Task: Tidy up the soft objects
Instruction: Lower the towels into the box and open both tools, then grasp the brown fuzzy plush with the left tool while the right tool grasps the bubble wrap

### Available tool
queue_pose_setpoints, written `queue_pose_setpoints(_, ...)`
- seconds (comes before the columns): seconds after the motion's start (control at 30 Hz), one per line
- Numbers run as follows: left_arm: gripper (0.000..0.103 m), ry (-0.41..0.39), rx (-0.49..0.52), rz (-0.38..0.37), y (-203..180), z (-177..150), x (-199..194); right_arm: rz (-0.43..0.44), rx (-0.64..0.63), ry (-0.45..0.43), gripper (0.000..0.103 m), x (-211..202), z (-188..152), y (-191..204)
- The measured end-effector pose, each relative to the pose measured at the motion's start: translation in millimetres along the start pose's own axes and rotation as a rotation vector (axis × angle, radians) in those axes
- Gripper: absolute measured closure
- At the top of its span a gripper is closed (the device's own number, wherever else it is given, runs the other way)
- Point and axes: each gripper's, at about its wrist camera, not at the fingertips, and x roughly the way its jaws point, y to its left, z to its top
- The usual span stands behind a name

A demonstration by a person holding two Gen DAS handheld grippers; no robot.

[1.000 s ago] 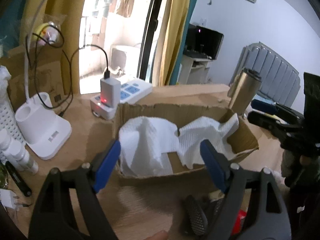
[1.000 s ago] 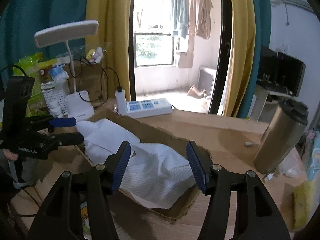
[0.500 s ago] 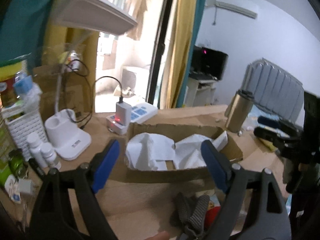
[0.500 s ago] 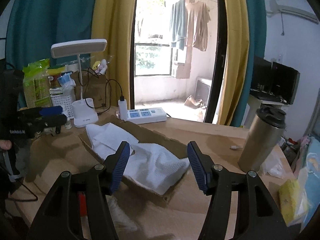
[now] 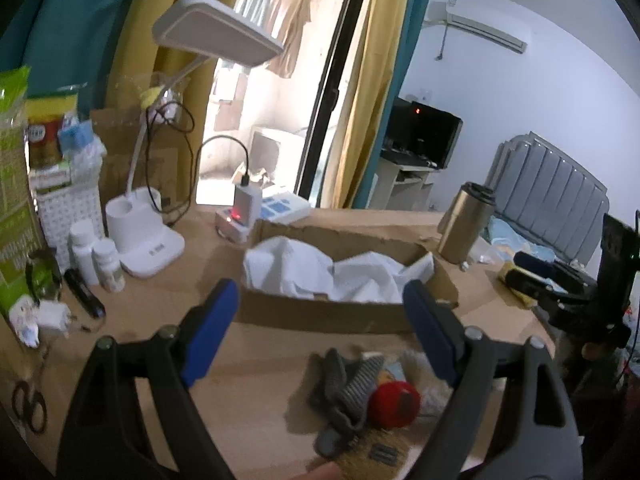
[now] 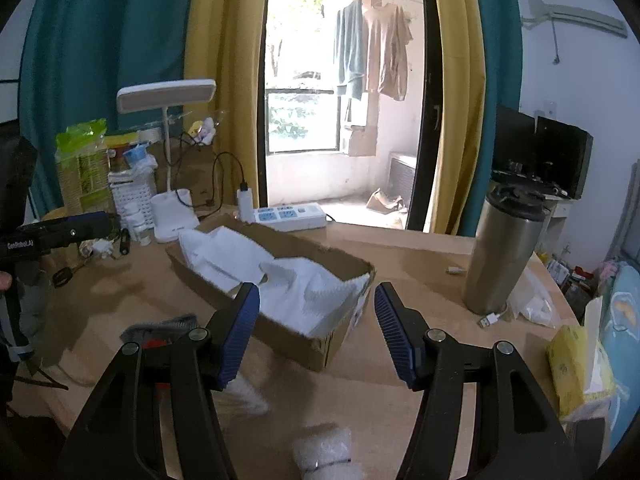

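Note:
A shallow cardboard box (image 5: 320,314) (image 6: 280,336) lies in the middle of the wooden table, lined with crumpled white paper towels (image 5: 348,276) (image 6: 288,276). My left gripper (image 5: 320,320) hangs open in front of the box, nothing between its blue pads. Just below it lie a grey knitted piece (image 5: 344,384) and a red ball (image 5: 394,400) on the table. My right gripper (image 6: 316,328) is open too, empty, over the box's near corner. A small clear bubble-wrap bundle (image 6: 322,452) lies close under it. Each gripper shows at the edge of the other's view.
A white desk lamp (image 5: 148,240) (image 6: 172,216), a power strip (image 6: 288,216), small bottles (image 5: 96,256) and a white basket stand at the left. A steel tumbler (image 6: 508,252) (image 5: 466,228) stands right of the box. A yellow tissue pack (image 6: 576,364) lies at the far right. Scissors (image 5: 28,404) rest near the left edge.
Both grippers have pulled back from the box and risen a little, so the box looks smaller and the grey piece, red ball and bubble-wrap bundle have come into view.

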Motion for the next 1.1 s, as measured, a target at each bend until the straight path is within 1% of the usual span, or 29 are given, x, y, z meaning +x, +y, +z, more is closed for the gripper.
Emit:
queue_pose_setpoints(0.17, 0.017, 0.025, -0.042, -0.003, -4, -15, -6, 0.014, 0.007, 0.023, 0.04, -7, -15, -1)
queue_pose_setpoints(0.27, 0.017, 0.06, -0.051, 0.02, -9, -24, -6, 0.038, 0.033, 0.033, 0.039, -11, -24, -3)
queue_pose_setpoints(0.4, 0.017, 0.096, -0.036, 0.037, -18, -36, -6, 0.044, 0.06, 0.038, 0.039, -16, -33, -5)
queue_pose_setpoints(0.57, 0.017, 0.152, -0.05, 0.028, -24, -52, 0, 0.039, 0.09, 0.053, 0.039, -19, -45, -13)
queue_pose_setpoints(0.67, 0.017, 0.187, -0.034, 0.033, -29, -62, 6, 0.038, 0.102, 0.068, 0.039, -19, -50, -16)
queue_pose_setpoints(1.1, 0.017, 0.336, 0.001, 0.033, -38, -101, 19, 0.033, 0.108, 0.161, 0.039, -7, -76, -17)
